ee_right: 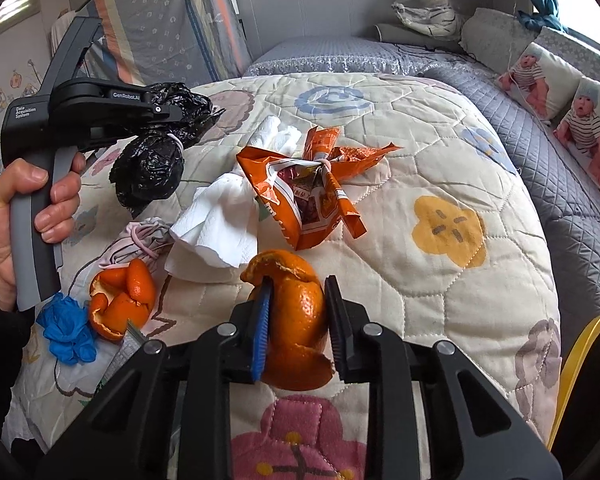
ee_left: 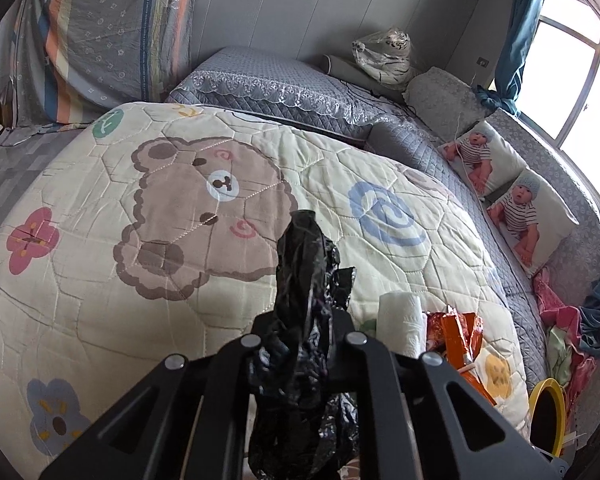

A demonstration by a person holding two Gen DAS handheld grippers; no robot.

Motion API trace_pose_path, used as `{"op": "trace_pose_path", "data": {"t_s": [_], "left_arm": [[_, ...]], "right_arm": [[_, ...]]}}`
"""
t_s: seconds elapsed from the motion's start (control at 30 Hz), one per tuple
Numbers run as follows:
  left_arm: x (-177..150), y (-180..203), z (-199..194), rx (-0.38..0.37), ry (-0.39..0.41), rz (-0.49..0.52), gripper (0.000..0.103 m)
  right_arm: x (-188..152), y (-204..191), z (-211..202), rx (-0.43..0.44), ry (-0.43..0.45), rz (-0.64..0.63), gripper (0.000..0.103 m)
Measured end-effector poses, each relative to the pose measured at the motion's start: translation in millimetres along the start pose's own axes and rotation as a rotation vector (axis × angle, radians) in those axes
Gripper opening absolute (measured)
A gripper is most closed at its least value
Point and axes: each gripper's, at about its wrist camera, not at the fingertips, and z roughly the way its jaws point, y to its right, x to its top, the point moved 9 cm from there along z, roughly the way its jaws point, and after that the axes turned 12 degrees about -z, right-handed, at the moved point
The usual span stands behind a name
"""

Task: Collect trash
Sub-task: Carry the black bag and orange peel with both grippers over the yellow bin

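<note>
Lifting comes next for both pieces of trash, judging by the grips. Left gripper [ee_left: 300, 336] is clamped fully onto a crumpled black plastic bag [ee_left: 304, 280], which hangs clear above the bed quilt [ee_left: 100, 280]. Right gripper [ee_right: 296, 320] has its jaws drawn in around a piece of orange peel [ee_right: 296, 320] near the quilt's near edge; the blue pad [ee_right: 262, 332] touches the peel, while the far pad sits at or just beside its rind, so contact there cannot be confirmed. Close firmly before raising, since curled peel can slip or tear. Yellow-rimmed bin [ee_right: 576, 356] stands off the bed's right edge and is the likely destination.

Both grippers point steeply downward. A person's hand [ee_right: 16, 216] wraps the left handle, held upright.
</note>
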Motion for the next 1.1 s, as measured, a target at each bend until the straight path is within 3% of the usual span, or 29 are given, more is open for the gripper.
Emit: {"op": "trace_pose_path", "data": {"t_s": [0.3,0.6,1.1], "left_arm": [[8,-2,-40,-0.020,0.069,0.002,0.009],[-4,16,-70,-0.049,0.105,0.046,0.009],[-55,113,-79,-0.169,0.052,0.179,0.010]], "right_arm": [[3,0,-28,-0.015,0.038,0.004,0.024],[-3,16,-48,-0.043,0.062,0.038,0.024],[-21,67,-76,-0.094,0.098,0.120,0.024]]}}
